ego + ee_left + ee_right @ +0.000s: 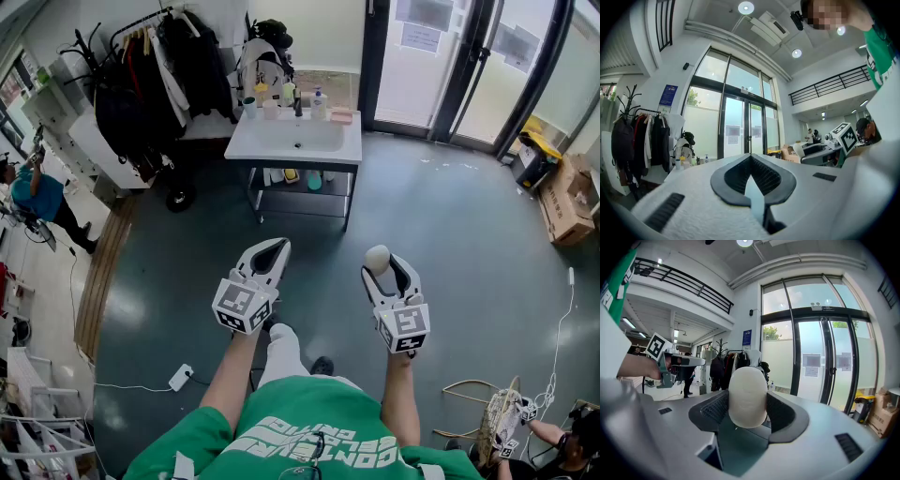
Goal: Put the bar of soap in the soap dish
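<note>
Green-shirted operator (309, 422) stands well back from washstand (281, 148), arms out level, apparently mid-carry toward it. One washstand. Two claws: left claw (277, 247) closed tip to tip, empty, seemingly spare; right claw (386, 266) clamped on lone white bar of soap (748, 397), held up clear of floor for transport. One pink dish (341, 116) on washstand's back right corner, likely soap dish, destination.

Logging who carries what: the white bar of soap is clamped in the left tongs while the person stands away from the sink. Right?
Wrong tongs: the bar of soap is clamped in the right tongs, as the right gripper view shows; the left tongs are shut on nothing. The person does stand away from the sink.
</note>
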{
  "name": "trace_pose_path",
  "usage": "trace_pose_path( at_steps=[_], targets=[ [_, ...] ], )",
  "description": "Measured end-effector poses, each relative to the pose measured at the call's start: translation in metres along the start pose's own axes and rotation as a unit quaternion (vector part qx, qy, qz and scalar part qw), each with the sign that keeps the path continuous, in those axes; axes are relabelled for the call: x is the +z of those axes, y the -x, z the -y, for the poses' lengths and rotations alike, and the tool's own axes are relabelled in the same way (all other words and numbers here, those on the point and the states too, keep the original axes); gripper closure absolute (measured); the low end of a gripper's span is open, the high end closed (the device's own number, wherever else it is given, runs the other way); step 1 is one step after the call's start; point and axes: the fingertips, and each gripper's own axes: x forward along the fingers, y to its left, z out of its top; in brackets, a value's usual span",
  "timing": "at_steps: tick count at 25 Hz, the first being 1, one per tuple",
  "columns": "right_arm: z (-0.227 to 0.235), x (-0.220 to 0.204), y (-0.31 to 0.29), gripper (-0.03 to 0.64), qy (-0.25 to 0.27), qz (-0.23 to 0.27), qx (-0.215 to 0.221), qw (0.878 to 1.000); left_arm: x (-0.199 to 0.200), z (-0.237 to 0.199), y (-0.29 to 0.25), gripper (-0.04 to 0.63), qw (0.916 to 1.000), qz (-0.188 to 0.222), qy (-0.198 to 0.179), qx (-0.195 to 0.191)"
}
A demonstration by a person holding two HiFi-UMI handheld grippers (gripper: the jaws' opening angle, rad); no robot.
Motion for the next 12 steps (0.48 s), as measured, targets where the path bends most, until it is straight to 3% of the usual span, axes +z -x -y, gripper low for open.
trace_pose_path(
  at_steps=[12],
  targets=[
    [-0.0084, 0.0009, -0.0043, 0.367, -0.009, 0.005, 0.009, 1.0, -0.0074, -0.0042, 0.0097, 0.588, 1.0, -0.003, 0.005, 0.004]
  ],
)
